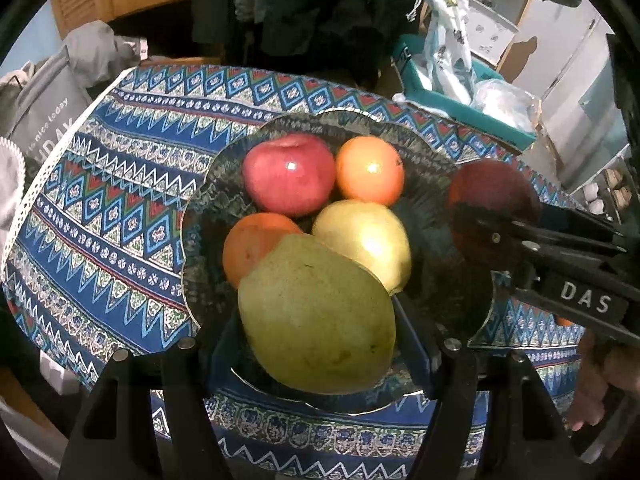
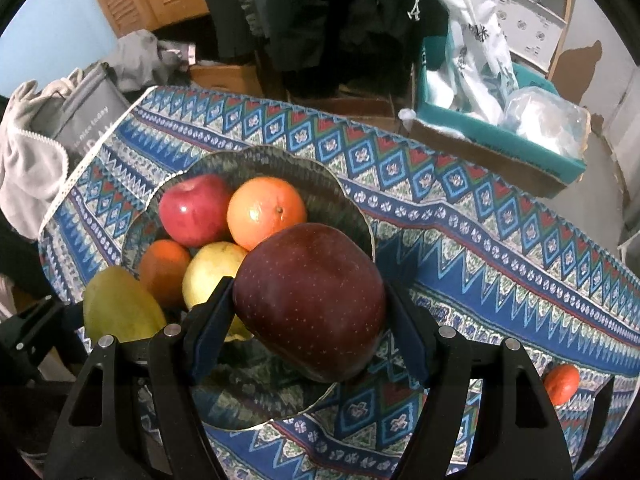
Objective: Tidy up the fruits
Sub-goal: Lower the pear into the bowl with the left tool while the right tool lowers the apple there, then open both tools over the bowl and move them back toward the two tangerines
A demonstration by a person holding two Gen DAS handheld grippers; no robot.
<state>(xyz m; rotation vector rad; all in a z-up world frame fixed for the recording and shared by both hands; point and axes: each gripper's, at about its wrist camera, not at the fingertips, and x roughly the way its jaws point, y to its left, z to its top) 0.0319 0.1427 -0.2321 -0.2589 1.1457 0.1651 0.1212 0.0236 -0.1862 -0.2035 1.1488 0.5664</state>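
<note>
**A:** State the scene, largest item first.

**B:** The worktop [image 2: 500, 240] carries a patterned cloth and fills the centre of both views. The bowl [image 2: 344, 196] sits on it, centre-left in the right wrist view and centre in the left wrist view.

**A:** Contents of the bowl?

**B:** Four fruits lie inside: a red apple [image 1: 289, 174] at the upper left of the group, an orange [image 1: 370, 170] beside it on the right, a yellow apple [image 1: 366, 240] below those, and a second orange [image 1: 252, 244] at the lower left, partly hidden.

**A:** Left gripper status?

**B:** The left gripper [image 1: 318, 320] is closed on a green pear [image 1: 316, 316], one finger on each side. The pear occupies the lower centre of the left wrist view, above the near part of the bowl. Whether it touches the bowl or the other fruit cannot be determined.

**A:** Right gripper status?

**B:** The right gripper [image 2: 310, 304] clamps a dark red apple [image 2: 310, 300] between its two pads. The apple sits in the lower centre of the right wrist view, over the right-hand side of the bowl and seemingly not set down.

**A:** Anything outside the bowl?

**B:** One small orange fruit [image 2: 561, 383] lies on the cloth at the lower right of the right wrist view, well apart from the bowl.

**A:** Progress assessment?

**B:** Judged as well advanced. Four fruits are placed, two are held over the bowl awaiting release, and one small fruit remains to be collected.
</note>
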